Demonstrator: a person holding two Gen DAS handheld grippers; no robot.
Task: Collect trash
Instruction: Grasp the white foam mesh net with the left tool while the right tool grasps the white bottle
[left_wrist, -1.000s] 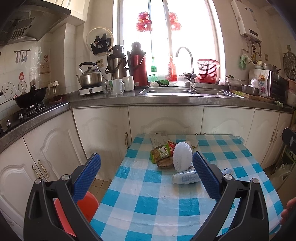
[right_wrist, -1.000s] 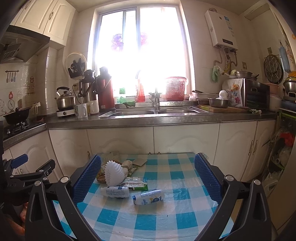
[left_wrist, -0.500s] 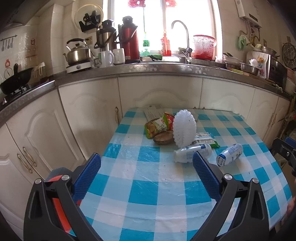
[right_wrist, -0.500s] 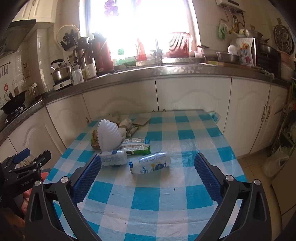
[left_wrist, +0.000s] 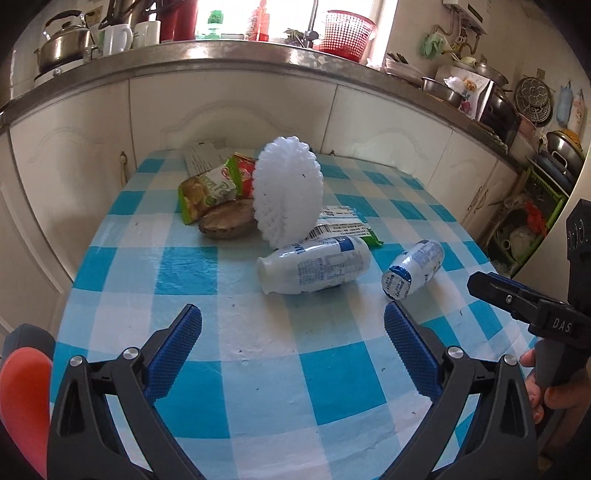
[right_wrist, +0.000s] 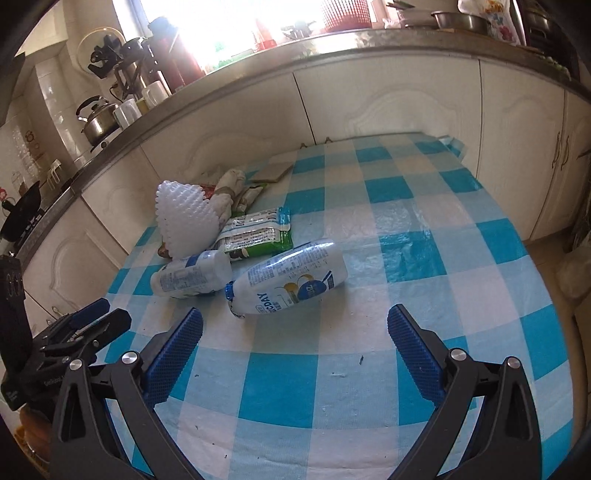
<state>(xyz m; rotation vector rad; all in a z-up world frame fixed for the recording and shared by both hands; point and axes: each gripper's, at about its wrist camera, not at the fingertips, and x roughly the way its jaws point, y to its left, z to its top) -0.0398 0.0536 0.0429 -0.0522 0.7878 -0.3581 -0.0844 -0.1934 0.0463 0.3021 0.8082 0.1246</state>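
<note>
Both grippers hang above the surface (left_wrist: 258, 369) with nothing between their blue pads. The left gripper (left_wrist: 293, 325) has its jaws spread wide; the right gripper (right_wrist: 294, 325) is equally wide apart. A hand (left_wrist: 546, 387) grasps the right gripper's handle at the left view's edge.

Both grippers, left gripper (left_wrist: 293, 334) and right gripper (right_wrist: 294, 335), have dipped lower and closer to the bottles (right_wrist: 288, 282).

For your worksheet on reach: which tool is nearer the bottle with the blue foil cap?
Right. The right tool sits just in front of that bottle; the left tool faces the other bottle.
</note>
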